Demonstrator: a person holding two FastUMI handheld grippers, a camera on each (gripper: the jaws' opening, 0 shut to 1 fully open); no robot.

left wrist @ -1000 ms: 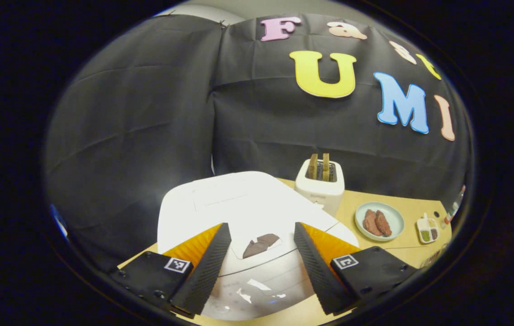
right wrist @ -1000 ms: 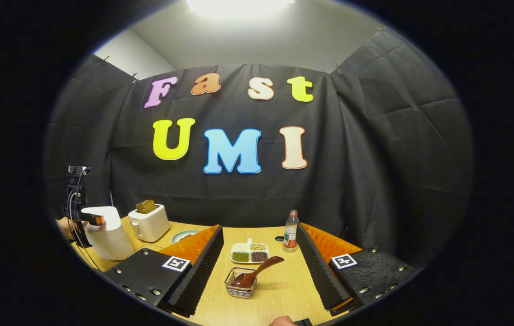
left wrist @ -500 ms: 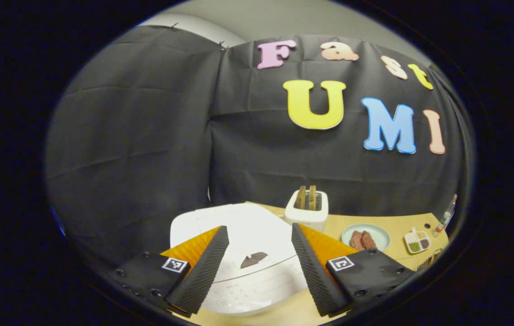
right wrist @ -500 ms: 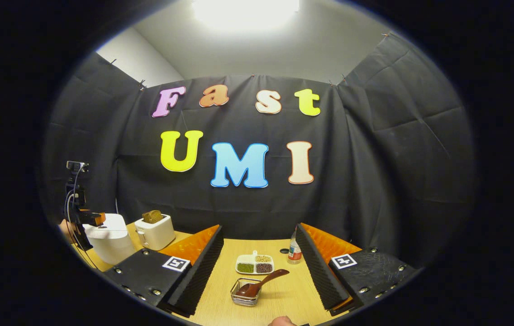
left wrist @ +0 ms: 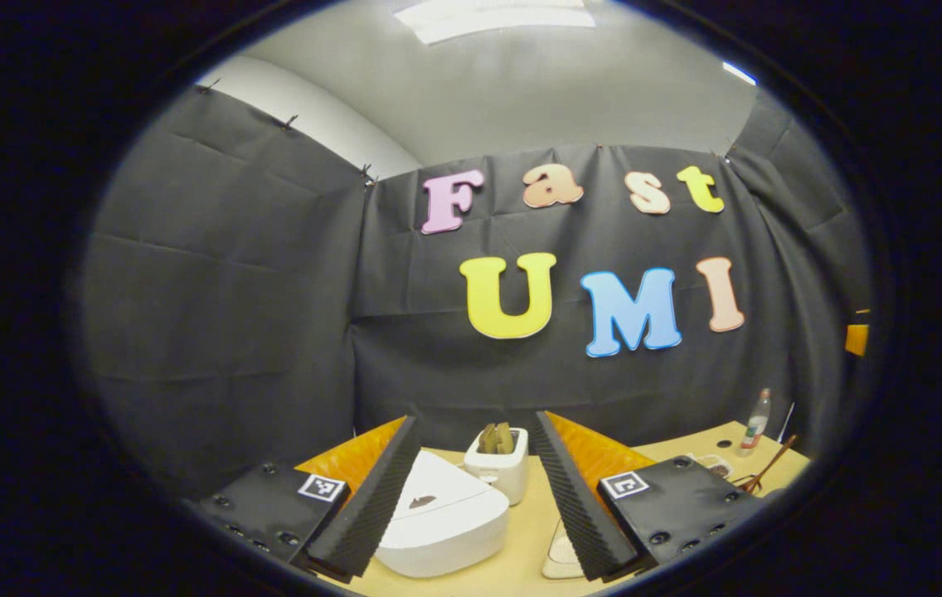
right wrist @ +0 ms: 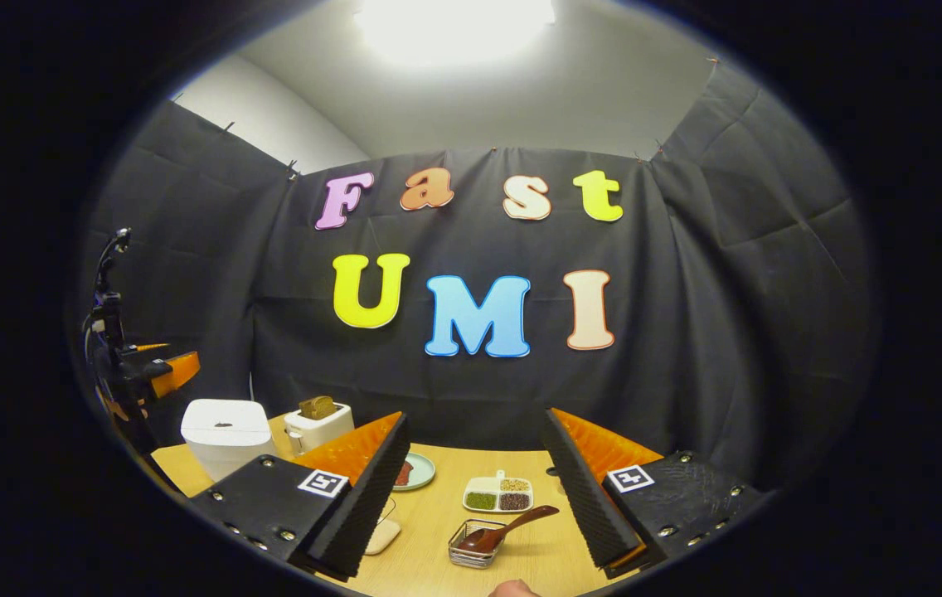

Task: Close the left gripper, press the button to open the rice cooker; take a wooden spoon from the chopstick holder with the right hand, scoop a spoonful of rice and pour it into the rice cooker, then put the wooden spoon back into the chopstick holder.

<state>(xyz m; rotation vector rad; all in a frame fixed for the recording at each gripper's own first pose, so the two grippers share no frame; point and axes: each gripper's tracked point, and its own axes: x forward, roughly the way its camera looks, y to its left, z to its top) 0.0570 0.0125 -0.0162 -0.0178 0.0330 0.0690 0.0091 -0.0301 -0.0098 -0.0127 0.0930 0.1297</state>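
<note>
rice cooker (left wrist: pixel 442 518) sits lid down on the tabletop (right wrist: pixel 429 531), far left. left claw (left wrist: pixel 471 489) hangs above it, fingers apart, so step one isn't done: bring them together, then press the button. right claw (right wrist: pixel 471 497) is spread wide too, near the wooden spoon (right wrist: pixel 504 531) in the chopstick holder (right wrist: pixel 471 554).

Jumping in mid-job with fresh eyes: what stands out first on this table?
The white rice cooker sits closed at the table's left end, seen between the left gripper and its open fingers, with a toaster holding bread just behind it. In the right gripper view, the wooden spoon leans out of a small wire chopstick holder between the open right gripper, in front of a divided dish of grains.
</note>
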